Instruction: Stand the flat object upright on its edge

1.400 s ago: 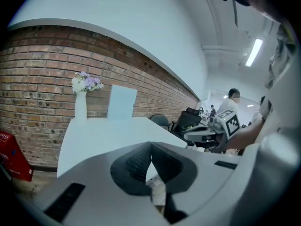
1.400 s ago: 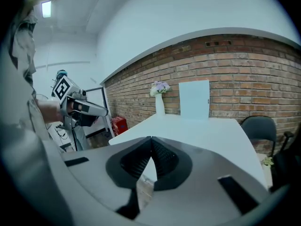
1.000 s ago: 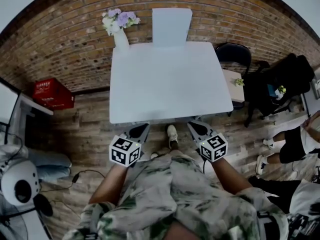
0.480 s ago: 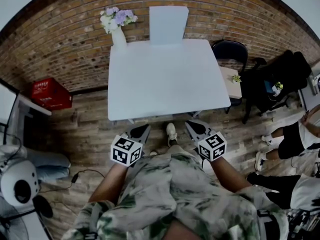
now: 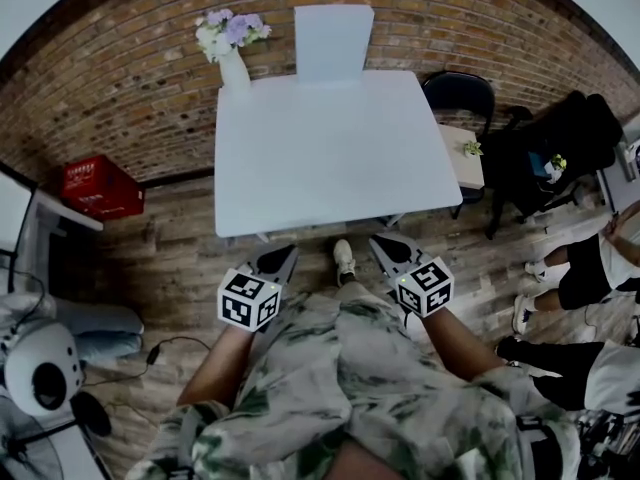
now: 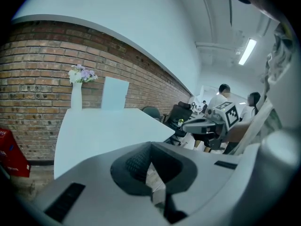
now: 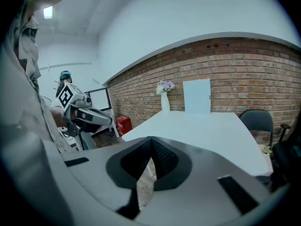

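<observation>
Left gripper (image 5: 285, 254): jaws closed tip to tip, nothing between them. It's off the table (image 5: 330, 168), just short of the near edge, pointing toward it and angled down.
Right gripper (image 5: 384, 243): same, jaws shut together and empty, also just off the near edge, level with the left one. Each gripper view confirms pads meeting, floor visible below the tips.
Table top is bare across the middle.
Flat white panel (image 5: 333, 42) is at the far edge of the table, well apart from both grippers. It's standing upright on its edge, face toward the person, brick wall (image 5: 130, 78) right behind it. Can't tell if it touches the wall.
White vase (image 5: 234, 69) with flowers (image 5: 230, 30) sits at the far left corner, near the panel but apart.
Dark chair (image 5: 458, 92) beside the table's far right corner.
</observation>
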Tool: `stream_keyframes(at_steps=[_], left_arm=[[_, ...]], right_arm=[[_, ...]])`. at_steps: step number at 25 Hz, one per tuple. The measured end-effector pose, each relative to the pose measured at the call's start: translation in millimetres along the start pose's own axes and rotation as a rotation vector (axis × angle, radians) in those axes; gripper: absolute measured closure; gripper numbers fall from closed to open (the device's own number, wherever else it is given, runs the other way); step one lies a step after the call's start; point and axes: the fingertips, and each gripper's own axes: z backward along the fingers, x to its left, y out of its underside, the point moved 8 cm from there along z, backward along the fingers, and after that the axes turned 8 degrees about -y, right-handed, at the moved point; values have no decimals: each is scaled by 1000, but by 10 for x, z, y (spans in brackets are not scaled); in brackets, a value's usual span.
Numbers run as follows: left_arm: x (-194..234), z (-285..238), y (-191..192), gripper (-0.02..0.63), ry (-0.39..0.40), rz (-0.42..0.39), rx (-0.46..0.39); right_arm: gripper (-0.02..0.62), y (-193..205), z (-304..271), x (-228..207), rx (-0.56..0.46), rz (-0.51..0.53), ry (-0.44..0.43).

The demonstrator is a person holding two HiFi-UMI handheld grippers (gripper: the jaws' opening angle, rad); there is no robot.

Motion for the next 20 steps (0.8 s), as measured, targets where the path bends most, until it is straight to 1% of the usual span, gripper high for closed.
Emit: stream_keyframes(at_steps=[14,20], left_arm=[[158,-52,-23,581,-8,19,10],[333,-205,-169,581,-26,39,1]], right_arm=[[575,-67,-193,-114,10,9,-20],[575,-239,-357,-346,26,19,-30]])
